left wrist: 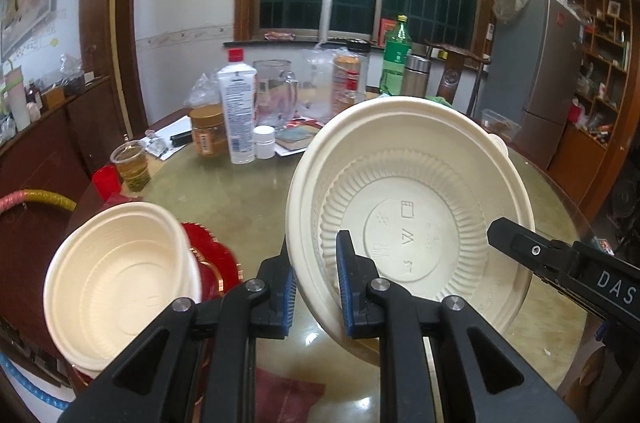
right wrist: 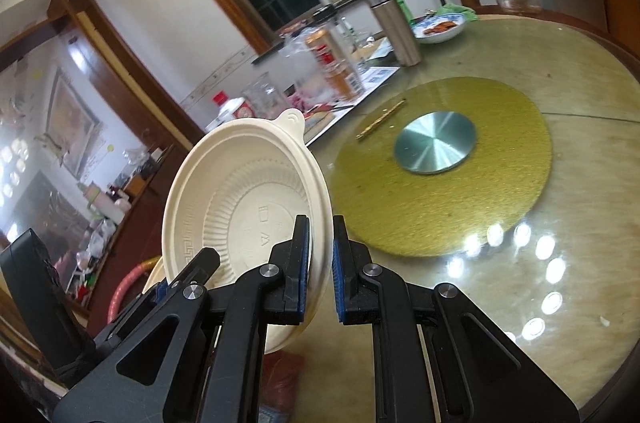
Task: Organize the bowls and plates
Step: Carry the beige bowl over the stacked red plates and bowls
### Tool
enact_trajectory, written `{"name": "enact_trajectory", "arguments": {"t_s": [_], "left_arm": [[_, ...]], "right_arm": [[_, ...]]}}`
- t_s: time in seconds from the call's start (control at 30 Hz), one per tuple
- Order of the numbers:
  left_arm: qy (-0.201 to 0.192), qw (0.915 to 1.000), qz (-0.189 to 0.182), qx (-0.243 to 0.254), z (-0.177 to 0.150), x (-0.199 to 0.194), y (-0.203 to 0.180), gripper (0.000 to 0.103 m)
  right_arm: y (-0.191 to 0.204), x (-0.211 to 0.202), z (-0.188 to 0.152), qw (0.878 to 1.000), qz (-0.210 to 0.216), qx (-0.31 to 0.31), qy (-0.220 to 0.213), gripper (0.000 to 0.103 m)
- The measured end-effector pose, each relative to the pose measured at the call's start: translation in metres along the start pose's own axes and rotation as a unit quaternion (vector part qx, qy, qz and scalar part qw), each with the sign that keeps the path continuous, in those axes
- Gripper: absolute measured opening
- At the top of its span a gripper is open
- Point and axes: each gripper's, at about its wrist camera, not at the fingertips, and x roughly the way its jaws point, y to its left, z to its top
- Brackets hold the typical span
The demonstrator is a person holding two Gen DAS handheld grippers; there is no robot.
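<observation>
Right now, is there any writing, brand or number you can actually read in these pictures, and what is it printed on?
"DAS": white letters on the right gripper, cut off at the picture's edge.
Embossed marks on the cream bowl: raised symbols, not legible.
Label on the white bottle: small print, too blurred.
Labels on the green bottle and the amber jar: too small to read.

Left gripper (left wrist: pixel 316 287) pinches the rim of a tilted cream bowl (left wrist: pixel 412 223) above the table (left wrist: pixel 248 191).

One blue pad sits inside the bowl, the other outside the wall. The right gripper (left wrist: pixel 560 263) touches the bowl's far rim; its jaws can't be made out. Lower left, another cream bowl (left wrist: pixel 120 283) sits over a red plate (left wrist: pixel 212 263). Bottles and jars crowd the back.
</observation>
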Motion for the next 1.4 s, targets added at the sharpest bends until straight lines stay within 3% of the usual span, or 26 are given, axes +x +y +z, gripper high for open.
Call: {"name": "enact_trajectory", "arguments": {"t_s": [0.73,1.1,1.4], "left_arm": [[-0.006,0.9971,0.05,-0.057,0.001,-0.021,0.075,0.017],[-0.011,0.9942,0.071,-0.08,0.0,-0.036,0.112,0.017],[-0.006,0.9946,0.08,-0.065,0.012,-0.05,0.133,0.018]], "right_arm": [[0.079,0.022,-0.012,0.996,0.06,-0.063,0.03,0.011],[0.115,0.041,-0.025,0.99,0.094,-0.087,0.065,0.01],[0.147,0.055,-0.021,0.983,0.108,-0.108,0.105,0.01]]}}
